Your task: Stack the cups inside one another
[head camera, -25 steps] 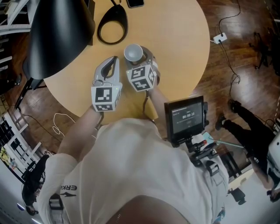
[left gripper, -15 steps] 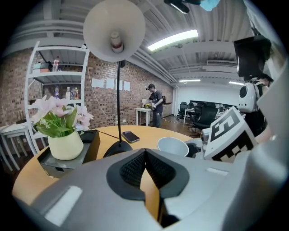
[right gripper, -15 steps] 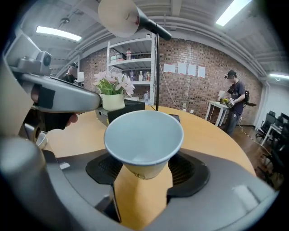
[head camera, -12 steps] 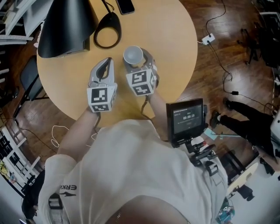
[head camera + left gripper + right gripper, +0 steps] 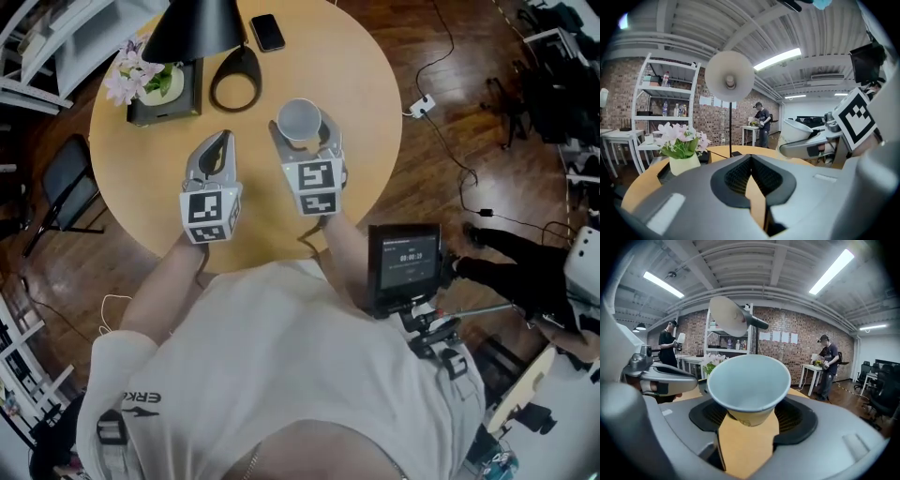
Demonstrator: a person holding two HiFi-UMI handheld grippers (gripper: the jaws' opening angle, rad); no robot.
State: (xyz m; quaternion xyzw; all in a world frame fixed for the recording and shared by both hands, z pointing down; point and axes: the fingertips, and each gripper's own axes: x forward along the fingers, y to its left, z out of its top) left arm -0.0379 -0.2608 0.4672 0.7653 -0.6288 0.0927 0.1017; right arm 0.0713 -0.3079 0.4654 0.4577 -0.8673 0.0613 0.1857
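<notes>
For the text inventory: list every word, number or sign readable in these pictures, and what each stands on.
"ERK": shirt sleeve, upside down, cut off.
Screen: a row of digits, too small to read.
Marker cube, and the other: black-and-white squares, no letters.
Cup: small mark low on its side, blurred.
Papers on the brick wall: too small.

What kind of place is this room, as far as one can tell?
Probably a loft-style office or lab, not a home: a bare brick wall, white metal shelves holding bottles and supplies, and strip lights on an exposed ceiling.
</notes>
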